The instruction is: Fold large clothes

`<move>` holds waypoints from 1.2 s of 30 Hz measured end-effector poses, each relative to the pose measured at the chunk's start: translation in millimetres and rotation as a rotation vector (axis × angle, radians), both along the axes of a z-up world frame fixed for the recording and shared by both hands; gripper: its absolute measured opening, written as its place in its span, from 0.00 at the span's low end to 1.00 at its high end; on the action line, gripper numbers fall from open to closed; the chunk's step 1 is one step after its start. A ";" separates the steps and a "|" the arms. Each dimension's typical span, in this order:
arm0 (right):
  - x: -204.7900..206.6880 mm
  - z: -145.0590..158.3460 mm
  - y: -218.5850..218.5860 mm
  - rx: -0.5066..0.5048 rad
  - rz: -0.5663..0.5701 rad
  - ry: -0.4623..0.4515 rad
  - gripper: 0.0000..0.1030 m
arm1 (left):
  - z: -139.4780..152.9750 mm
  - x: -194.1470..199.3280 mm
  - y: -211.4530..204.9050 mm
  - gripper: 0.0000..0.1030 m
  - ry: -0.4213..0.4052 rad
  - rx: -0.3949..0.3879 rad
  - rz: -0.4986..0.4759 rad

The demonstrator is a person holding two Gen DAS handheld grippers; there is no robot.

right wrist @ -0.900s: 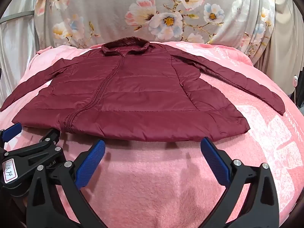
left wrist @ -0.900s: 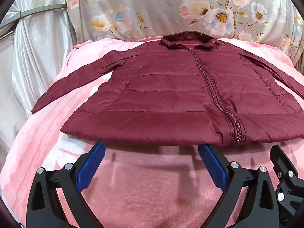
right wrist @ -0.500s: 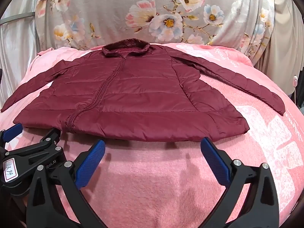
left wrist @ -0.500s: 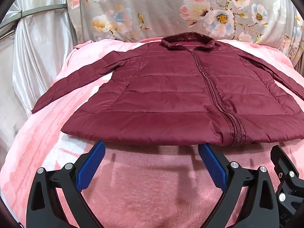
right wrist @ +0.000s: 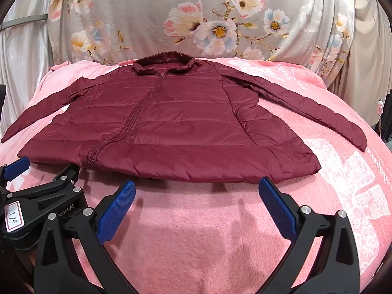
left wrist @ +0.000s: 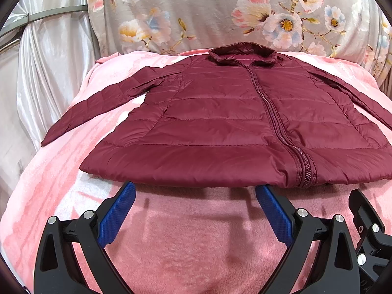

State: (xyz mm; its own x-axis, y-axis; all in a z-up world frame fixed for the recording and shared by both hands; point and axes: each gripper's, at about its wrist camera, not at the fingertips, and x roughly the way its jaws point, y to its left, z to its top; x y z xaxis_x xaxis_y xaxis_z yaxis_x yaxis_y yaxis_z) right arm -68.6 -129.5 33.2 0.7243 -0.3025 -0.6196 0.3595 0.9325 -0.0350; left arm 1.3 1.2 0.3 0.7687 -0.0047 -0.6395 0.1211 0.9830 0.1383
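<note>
Both our grippers were spread wide and held nothing. Our left gripper [left wrist: 194, 188] hung just in front of the bottom edge of the jacket [left wrist: 220, 122], near the end of the zipper [left wrist: 306, 171]. Our right gripper [right wrist: 196, 187] hung beside it, in front of the same edge but closer to the jacket's right corner. The blue pads [right wrist: 116, 210] looked close to the cloth, but we could not tell if they touched it.

The dark red puffy jacket lay flat on the pink blanket [left wrist: 196, 245], front side up. It was zipped shut. Its collar [left wrist: 242, 52] pointed away from us, toward the flowery cloth [right wrist: 208, 24] at the back. One sleeve [left wrist: 98, 107] stretched out to the left, and the other sleeve [right wrist: 306, 107] stretched out to the right. Both sleeves were straight and not tucked in.

We thought the job had only just begun. The jacket looked smoothed out and ready, which was good. But we saw no fold in it at all. We guessed the sleeves had to go in first, then the sides, then the bottom up to the collar. All of that was left to do.
</note>
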 end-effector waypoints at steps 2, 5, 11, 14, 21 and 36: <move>-7.2 -1.1 6.5 0.000 0.002 -0.005 0.95 | 0.0 1.0 0.0 0.93 0.000 0.000 0.000; -6.1 0.5 7.1 0.001 0.001 -0.004 0.95 | 0.0 -1.4 -0.9 0.93 -0.002 0.002 -0.002; -7.4 -2.2 7.2 -0.002 0.005 -0.009 0.95 | 0.1 -1.4 -0.8 0.93 -0.003 0.001 -0.003; -7.0 -2.0 7.1 -0.002 0.005 -0.009 0.95 | 0.0 -1.4 -0.8 0.93 -0.003 0.001 -0.002; -7.3 -1.7 7.2 -0.003 0.005 -0.009 0.95 | 0.0 -1.5 -0.7 0.93 -0.004 0.000 -0.002; -7.6 -1.4 6.9 -0.003 0.005 -0.010 0.95 | 0.1 -1.5 -0.7 0.93 -0.005 0.000 -0.002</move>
